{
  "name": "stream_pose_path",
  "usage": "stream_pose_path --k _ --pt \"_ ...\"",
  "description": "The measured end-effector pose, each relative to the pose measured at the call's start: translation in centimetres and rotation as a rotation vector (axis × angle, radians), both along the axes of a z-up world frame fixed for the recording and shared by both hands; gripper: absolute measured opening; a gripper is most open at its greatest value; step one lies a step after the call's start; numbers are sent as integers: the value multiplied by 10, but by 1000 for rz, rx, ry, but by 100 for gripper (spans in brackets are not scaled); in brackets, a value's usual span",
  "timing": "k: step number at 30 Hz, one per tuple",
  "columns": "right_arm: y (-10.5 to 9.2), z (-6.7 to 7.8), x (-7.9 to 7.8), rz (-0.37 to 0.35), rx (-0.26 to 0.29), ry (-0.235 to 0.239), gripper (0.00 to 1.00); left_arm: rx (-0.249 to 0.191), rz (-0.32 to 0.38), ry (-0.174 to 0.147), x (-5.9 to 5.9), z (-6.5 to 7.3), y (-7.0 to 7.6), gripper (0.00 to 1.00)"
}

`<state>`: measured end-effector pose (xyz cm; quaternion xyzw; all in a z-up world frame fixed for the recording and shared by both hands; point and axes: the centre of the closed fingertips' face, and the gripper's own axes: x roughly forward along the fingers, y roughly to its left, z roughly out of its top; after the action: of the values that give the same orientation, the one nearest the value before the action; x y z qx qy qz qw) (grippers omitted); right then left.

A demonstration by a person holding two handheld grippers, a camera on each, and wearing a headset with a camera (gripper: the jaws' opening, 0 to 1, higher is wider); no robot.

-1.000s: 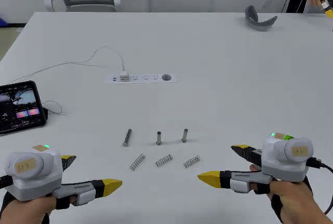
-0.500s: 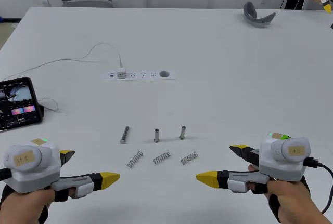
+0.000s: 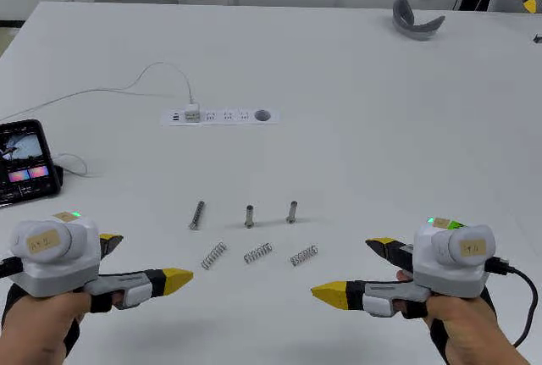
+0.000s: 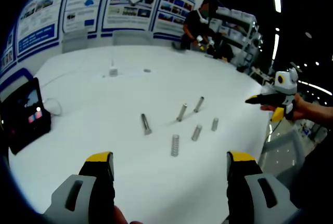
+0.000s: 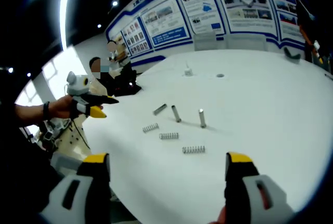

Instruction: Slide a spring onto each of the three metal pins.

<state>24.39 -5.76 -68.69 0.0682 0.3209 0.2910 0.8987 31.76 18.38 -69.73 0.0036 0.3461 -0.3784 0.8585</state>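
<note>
Over the near side of the table, the left gripper and right gripper gaped empty, flanking the springs and pins.

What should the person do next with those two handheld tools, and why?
Probably reach the right gripper forward to the rightmost spring and close its fingers on it. Both it and the left gripper are open and empty, and all three springs lie loose on the table before the bare pins.
</note>
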Motion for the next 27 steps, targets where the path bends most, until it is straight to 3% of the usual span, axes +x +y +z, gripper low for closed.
stream_pose_path --k 27 --pt "5 -2 -1 -3 11 21 90 -3 -12 21 30 -16 -13 83"
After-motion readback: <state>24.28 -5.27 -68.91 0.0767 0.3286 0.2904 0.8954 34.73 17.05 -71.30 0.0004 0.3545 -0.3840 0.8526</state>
